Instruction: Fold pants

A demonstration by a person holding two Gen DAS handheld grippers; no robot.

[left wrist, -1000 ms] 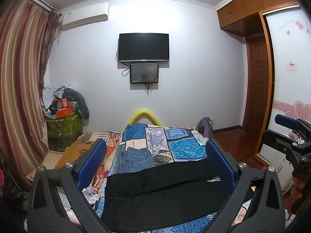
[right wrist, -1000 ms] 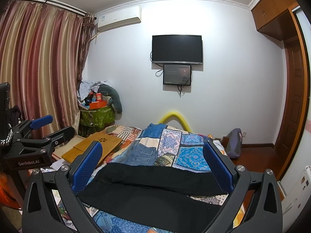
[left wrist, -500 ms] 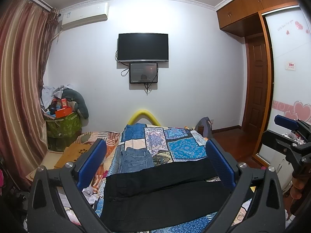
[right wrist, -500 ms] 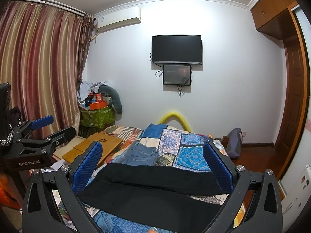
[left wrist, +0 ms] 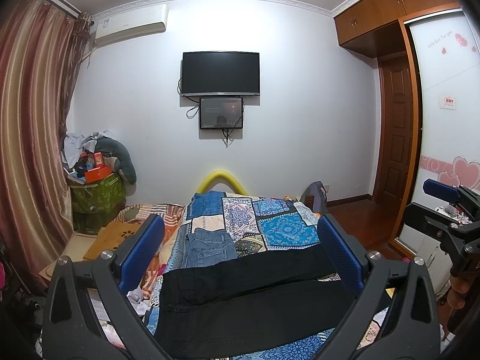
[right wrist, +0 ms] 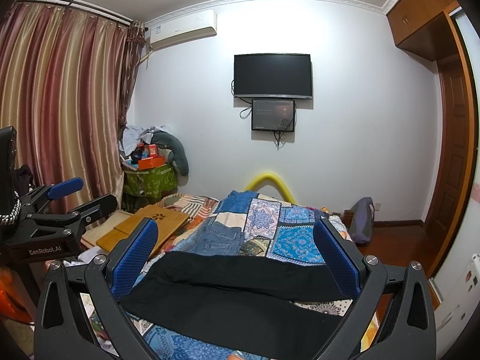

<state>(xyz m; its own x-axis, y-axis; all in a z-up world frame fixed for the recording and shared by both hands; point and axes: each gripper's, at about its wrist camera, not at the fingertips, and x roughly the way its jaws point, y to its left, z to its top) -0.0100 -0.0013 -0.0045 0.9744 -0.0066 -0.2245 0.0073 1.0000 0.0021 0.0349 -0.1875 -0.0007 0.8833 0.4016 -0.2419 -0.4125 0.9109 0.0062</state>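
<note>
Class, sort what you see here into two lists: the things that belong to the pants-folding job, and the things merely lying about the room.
Belongs to the job:
black pants, spread flat on the bed
left gripper, open
right gripper, open
patchwork bedspread, the folding surface

Just lying about:
blue jeans
wooden lap tray
wall television
yellow foam tube
green storage bin

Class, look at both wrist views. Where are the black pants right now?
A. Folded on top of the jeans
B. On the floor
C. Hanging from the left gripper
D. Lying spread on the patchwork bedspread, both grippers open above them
D: the black pants lie flat across the patchwork bedspread, ungripped.
</note>
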